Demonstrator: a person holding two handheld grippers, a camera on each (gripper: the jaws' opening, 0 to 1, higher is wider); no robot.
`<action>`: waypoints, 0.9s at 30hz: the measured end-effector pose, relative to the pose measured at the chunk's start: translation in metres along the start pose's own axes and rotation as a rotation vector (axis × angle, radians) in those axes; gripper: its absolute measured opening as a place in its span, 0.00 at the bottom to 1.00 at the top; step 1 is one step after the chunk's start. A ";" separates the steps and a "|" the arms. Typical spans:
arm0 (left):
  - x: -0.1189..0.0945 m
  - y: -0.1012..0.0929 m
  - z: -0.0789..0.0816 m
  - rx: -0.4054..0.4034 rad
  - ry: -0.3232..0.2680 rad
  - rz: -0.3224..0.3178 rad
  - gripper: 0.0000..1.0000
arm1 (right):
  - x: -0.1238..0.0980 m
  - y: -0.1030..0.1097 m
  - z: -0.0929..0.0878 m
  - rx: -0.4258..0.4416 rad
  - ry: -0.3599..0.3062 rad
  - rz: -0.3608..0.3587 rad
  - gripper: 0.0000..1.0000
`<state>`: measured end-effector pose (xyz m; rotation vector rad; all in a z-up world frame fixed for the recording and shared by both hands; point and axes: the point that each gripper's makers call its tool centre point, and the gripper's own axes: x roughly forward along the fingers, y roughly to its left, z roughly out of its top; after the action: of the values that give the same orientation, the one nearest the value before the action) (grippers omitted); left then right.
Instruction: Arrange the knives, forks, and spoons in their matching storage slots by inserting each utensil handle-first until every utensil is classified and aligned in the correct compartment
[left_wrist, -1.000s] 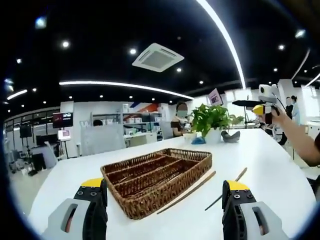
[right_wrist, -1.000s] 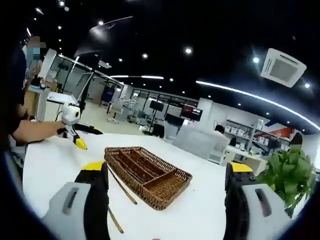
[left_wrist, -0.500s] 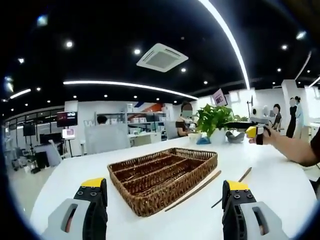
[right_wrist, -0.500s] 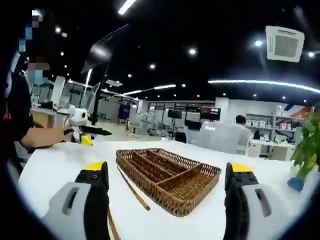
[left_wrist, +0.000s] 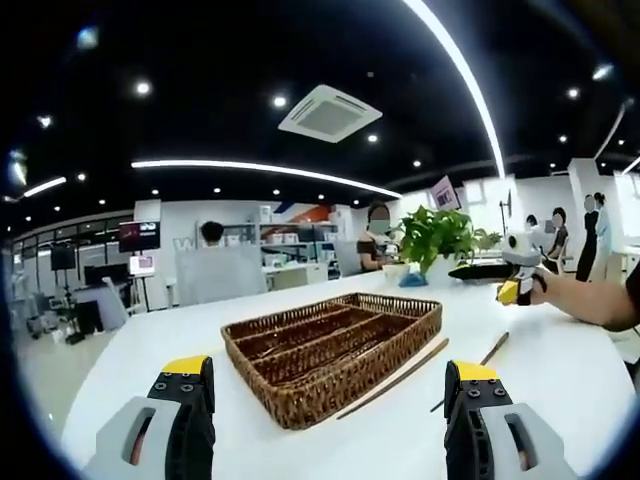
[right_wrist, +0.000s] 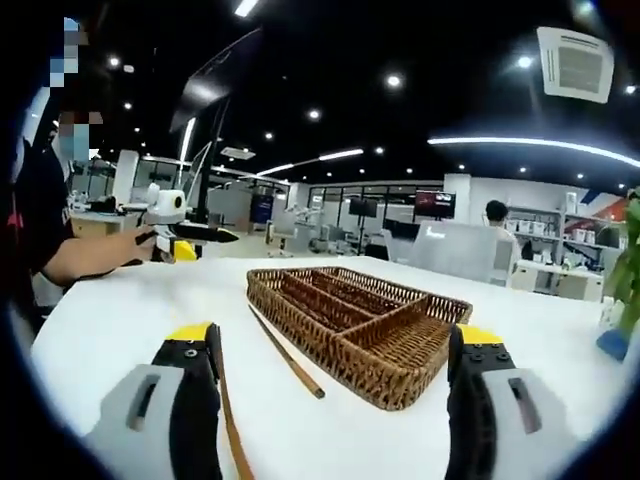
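White tabletop (left_wrist: 560, 380) in an open office carries a wicker tray (left_wrist: 335, 350) with long compartments that look bare. Just beside its long edge lie two slim brown sticks (left_wrist: 395, 378), perhaps chopsticks; no knives, forks or spoons are visible. Seen from the left gripper view, the left gripper (left_wrist: 330, 425) hovers low before the tray, released with jaws wide apart and holding nothing. Seen from the right gripper view, the right gripper (right_wrist: 335, 425) is likewise released and unloaded, a stick (right_wrist: 287, 354) lying between its jaws. Best approach: lower over one stick, pinch near its middle, then slide it lengthwise into a slot
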<state>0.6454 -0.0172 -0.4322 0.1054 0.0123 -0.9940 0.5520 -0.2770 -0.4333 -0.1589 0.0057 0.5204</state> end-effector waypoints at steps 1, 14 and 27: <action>0.000 0.000 0.000 0.001 0.001 0.001 1.00 | 0.000 0.001 0.000 -0.003 -0.002 0.005 0.94; 0.000 -0.003 -0.001 0.004 0.005 -0.008 1.00 | 0.007 0.019 -0.004 -0.031 0.013 0.079 0.81; -0.002 0.001 -0.004 -0.009 0.021 -0.008 1.00 | 0.032 0.034 0.010 -0.069 0.127 0.266 0.57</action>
<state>0.6453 -0.0145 -0.4363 0.1075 0.0364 -1.0003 0.5628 -0.2310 -0.4303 -0.2610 0.1339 0.7755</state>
